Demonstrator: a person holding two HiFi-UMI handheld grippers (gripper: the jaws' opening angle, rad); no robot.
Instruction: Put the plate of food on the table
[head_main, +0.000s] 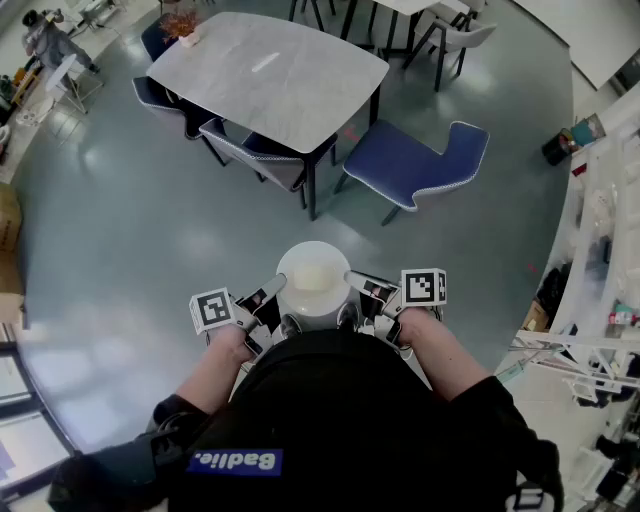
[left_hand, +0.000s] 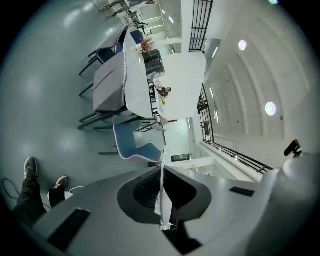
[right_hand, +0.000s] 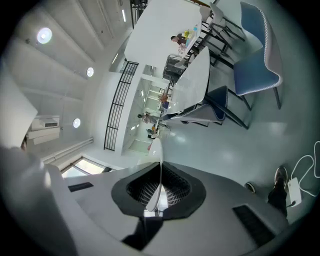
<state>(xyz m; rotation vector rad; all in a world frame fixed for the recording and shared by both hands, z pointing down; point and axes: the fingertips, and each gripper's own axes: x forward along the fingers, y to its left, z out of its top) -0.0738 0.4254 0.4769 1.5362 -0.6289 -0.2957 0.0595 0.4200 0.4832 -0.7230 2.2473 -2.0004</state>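
Plate (head_main: 313, 283) w/ pale food hangs level in mid-air just in front of the person's chest, carried betw. both grippers and well apart from the table (head_main: 300, 90) ahead, so the task's at the carry stage and set-down is not yet done. Left gripper (head_main: 272, 293) pinches the plate's left side and right gripper (head_main: 358, 285) the opposite side. That two-sided hold is prob. there to keep the plate flat so nothing slides off. In the left gripper view the thin white rim (left_hand: 161, 200) runs edge-on betw. the ribbed pads w/ the jaws clamped onto it. The right gripper view shows the same, w/ the jaws closed on the rim and no gap. Both bite only the outer lip, which leaves the food untouched but gives little hold, so I'd guess any drop of one hand tips the plate. The tabletop looks mostly bare, w/ a small orange-ish item (head_main: 180, 22) at the far corner that's too small to ID. A blue chair (head_main: 420, 160) stands pulled out by the near right corner and another chair (head_main: 255, 150) is tucked at the near edge. Approach likely needs a path betw. or around them.
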